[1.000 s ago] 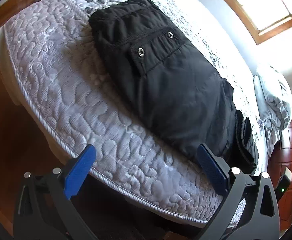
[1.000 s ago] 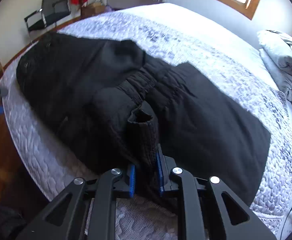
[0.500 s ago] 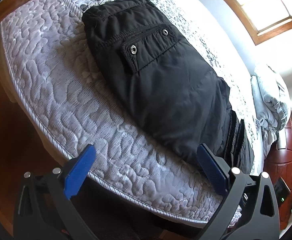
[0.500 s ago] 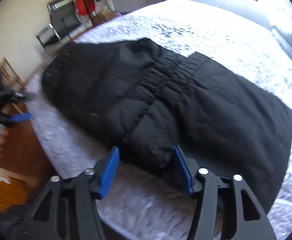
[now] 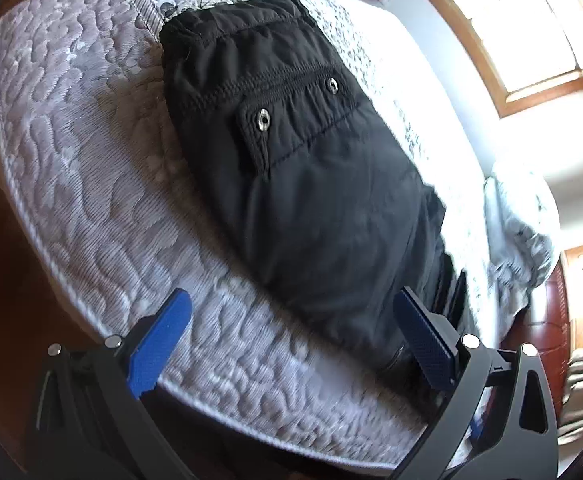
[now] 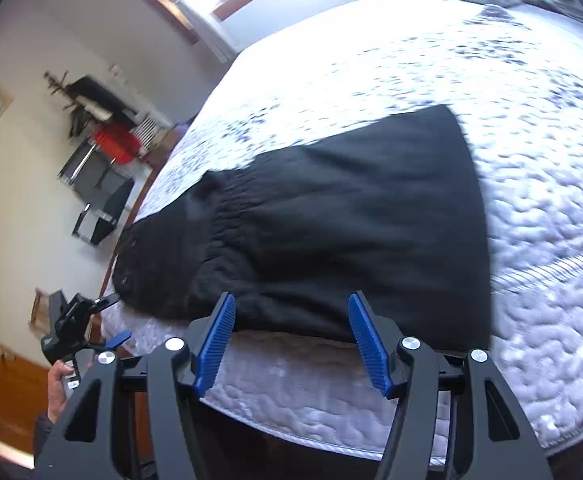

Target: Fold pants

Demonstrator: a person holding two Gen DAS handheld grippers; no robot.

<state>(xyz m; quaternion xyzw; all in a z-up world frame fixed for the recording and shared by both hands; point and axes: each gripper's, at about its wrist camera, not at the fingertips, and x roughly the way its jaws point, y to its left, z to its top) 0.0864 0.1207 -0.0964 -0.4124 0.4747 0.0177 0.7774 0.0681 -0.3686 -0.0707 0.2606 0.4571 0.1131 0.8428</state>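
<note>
The black quilted nylon pants (image 6: 331, 232) lie along the near edge of the pale quilted mattress (image 5: 91, 184). Left gripper (image 5: 287, 340) and right gripper (image 6: 291, 340) both gape, empty (slippery fabric may slide floorward if tugged sideways).

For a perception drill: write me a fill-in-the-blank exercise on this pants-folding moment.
1. The pants lying on the mattress are ____ in color.
2. The right gripper has its jaws ____, with no cloth between them.
3. The left gripper has pads colored ____.
4. The pocket flap carries ____ metal snaps.

Missing words: black; open; blue; two
</note>
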